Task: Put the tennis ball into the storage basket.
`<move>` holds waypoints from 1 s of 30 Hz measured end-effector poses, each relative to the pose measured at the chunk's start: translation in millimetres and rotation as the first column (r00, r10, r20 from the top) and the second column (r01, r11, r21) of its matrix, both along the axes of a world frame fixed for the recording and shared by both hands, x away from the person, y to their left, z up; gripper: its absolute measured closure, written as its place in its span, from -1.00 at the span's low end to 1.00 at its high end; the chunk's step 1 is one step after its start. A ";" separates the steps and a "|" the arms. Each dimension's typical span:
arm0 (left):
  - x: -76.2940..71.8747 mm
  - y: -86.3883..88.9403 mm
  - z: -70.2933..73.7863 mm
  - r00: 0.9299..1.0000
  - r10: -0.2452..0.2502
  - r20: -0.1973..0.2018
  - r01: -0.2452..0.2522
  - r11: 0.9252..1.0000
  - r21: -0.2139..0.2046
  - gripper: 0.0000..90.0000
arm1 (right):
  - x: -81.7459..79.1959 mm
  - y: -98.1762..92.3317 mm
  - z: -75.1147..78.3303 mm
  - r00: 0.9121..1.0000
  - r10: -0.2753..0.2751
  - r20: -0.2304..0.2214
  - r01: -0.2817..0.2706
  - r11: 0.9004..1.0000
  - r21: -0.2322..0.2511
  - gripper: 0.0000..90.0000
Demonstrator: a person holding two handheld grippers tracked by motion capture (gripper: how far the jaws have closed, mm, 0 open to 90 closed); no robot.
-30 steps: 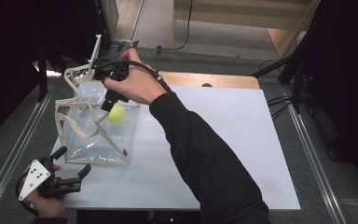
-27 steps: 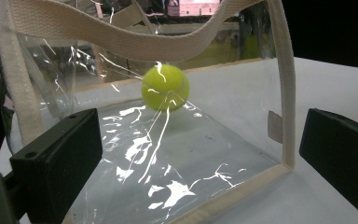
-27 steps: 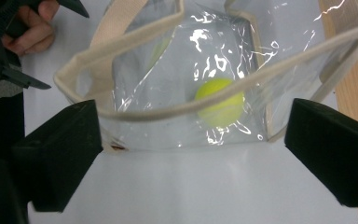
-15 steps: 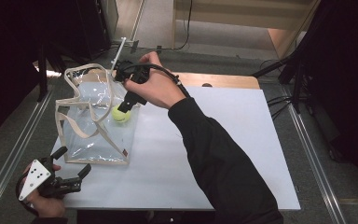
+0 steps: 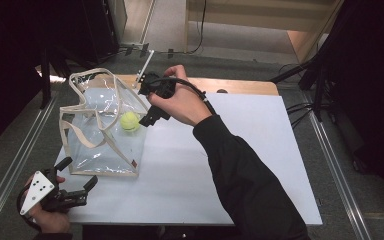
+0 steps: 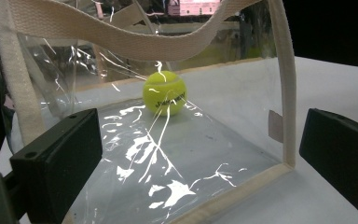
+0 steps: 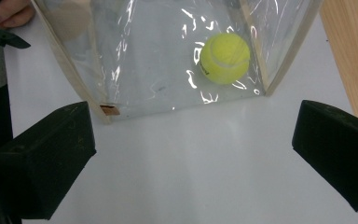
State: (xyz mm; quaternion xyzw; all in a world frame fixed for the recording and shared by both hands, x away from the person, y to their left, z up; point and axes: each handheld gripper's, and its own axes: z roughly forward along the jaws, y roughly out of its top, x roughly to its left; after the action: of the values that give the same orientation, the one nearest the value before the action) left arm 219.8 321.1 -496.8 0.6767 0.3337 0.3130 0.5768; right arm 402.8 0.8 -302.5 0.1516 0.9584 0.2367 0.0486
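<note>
Yellow-green felt tennis ball lies inside the clear plastic tote bag with cream webbing handles, toward the bag's 3 o'clock side, on the white table. Right gripper hovers just beside the ball at its 3 o'clock, outside the bag; its jaws have just been opening, now wide, nothing between them. Left gripper sits at the bag's 7 o'clock corner, jaws spread, gripping nothing.
</note>
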 end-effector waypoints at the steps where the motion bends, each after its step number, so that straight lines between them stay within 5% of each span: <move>1: -0.1 0.0 0.1 1.000 0.001 -0.001 -0.001 1.000 0.001 -1.00 | -0.6 -1.4 -1.7 1.000 -0.006 -0.003 0.006 1.000 0.006 -1.00; 30: -0.3 -0.5 0.1 1.000 0.000 -0.002 0.000 1.000 0.010 -1.00 | -24.0 -75.6 -71.2 0.992 -0.126 -0.015 0.127 0.988 0.092 -1.00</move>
State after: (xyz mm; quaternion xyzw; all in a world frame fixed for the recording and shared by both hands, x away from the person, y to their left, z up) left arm 219.5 320.5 -496.7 0.6801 0.3326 0.3139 0.5730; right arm 378.8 -74.8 -373.7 0.2152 0.9351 0.2768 0.0519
